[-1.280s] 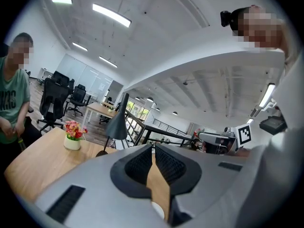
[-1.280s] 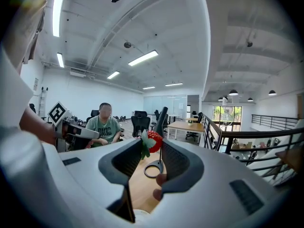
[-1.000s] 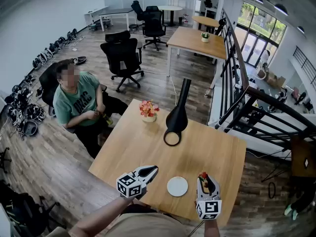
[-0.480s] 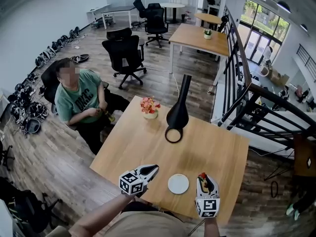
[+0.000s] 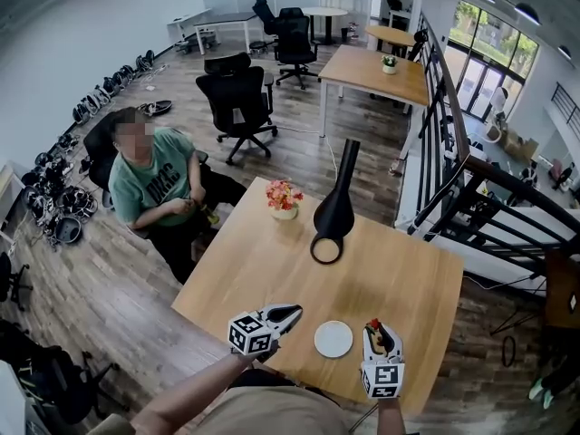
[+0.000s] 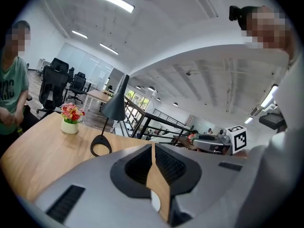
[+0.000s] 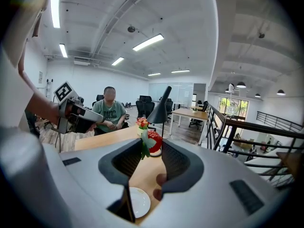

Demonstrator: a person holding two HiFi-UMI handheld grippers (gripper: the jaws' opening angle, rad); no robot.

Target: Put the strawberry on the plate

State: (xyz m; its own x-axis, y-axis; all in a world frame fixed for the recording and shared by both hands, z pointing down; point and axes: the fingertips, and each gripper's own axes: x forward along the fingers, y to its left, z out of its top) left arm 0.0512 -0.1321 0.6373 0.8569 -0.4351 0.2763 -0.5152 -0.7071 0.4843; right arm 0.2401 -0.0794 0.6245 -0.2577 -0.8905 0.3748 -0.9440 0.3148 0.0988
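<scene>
The strawberry (image 7: 153,141) sat pinched at the tips of my right gripper (image 5: 375,330), above the table (image 5: 408,270) just beside the plate (image 5: 333,340). Gripped that shallowly, it could slip out and roll off, I judged. The plate lay empty; my left gripper (image 5: 286,314) had its jaws together, holding nothing.
</scene>
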